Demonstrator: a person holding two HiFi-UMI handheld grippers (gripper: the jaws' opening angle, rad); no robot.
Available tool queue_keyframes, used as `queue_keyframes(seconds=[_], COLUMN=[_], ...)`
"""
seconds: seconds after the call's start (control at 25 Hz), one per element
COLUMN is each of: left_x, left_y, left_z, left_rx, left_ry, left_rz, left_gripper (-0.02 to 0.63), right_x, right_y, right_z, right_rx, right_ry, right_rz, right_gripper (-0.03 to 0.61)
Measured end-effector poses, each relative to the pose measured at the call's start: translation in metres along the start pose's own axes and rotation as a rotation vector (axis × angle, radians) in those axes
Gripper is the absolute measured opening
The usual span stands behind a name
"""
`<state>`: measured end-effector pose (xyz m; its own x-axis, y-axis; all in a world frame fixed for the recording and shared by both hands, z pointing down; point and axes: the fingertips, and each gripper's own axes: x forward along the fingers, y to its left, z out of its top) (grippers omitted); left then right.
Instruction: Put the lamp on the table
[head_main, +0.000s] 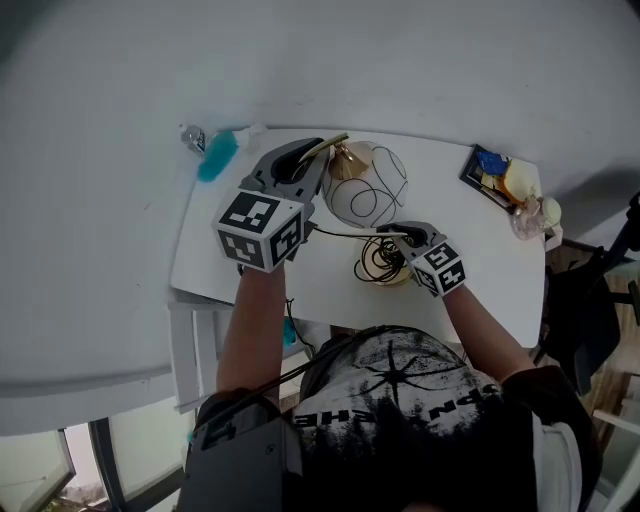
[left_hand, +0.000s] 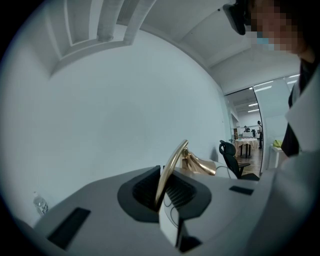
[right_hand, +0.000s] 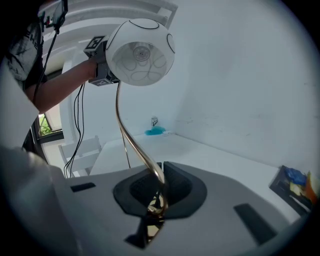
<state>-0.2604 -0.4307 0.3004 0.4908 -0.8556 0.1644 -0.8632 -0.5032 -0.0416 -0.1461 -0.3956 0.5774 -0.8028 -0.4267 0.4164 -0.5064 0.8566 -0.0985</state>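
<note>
The lamp has a white globe shade (head_main: 362, 192) with a black wire pattern, a gold fitting (head_main: 350, 158) and a thin curved gold stem (right_hand: 131, 140). My left gripper (head_main: 296, 163) is shut on the upper stem (left_hand: 171, 165) just behind the gold fitting (left_hand: 200, 165). My right gripper (head_main: 412, 240) is shut on the lower stem (right_hand: 156, 181) and holds it over the white table (head_main: 250, 290). In the right gripper view the globe (right_hand: 141, 52) hangs high, above the table (right_hand: 200, 150). A coil of black cable (head_main: 380, 262) lies beneath the right gripper.
At the table's far left corner lie a teal cloth (head_main: 217, 155) and a small bottle (head_main: 192, 137). A dark tray with small items (head_main: 492, 170) sits at the far right corner. A white chair (head_main: 198, 350) stands at the table's near left. A black office chair (left_hand: 231, 156) is farther off.
</note>
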Motion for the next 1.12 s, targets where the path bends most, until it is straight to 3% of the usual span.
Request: queue_keyframes(seconds=[0.48,1.12], left_x=[0.041,0.084], left_y=[0.074,0.163], left_z=[0.0,0.007], left_rx=[0.014,0.083], left_ry=[0.018,0.0], left_rz=[-0.052,-0.044], left_gripper=[0.029,0.029], right_x=[0.076,0.175], right_y=[-0.035,-0.085], right_z=[0.032,0.077], right_rx=[0.033,0.035], right_ry=[-0.012,-0.037], right_rz=[-0.037,-0.058], right_gripper=[0.02,0.02])
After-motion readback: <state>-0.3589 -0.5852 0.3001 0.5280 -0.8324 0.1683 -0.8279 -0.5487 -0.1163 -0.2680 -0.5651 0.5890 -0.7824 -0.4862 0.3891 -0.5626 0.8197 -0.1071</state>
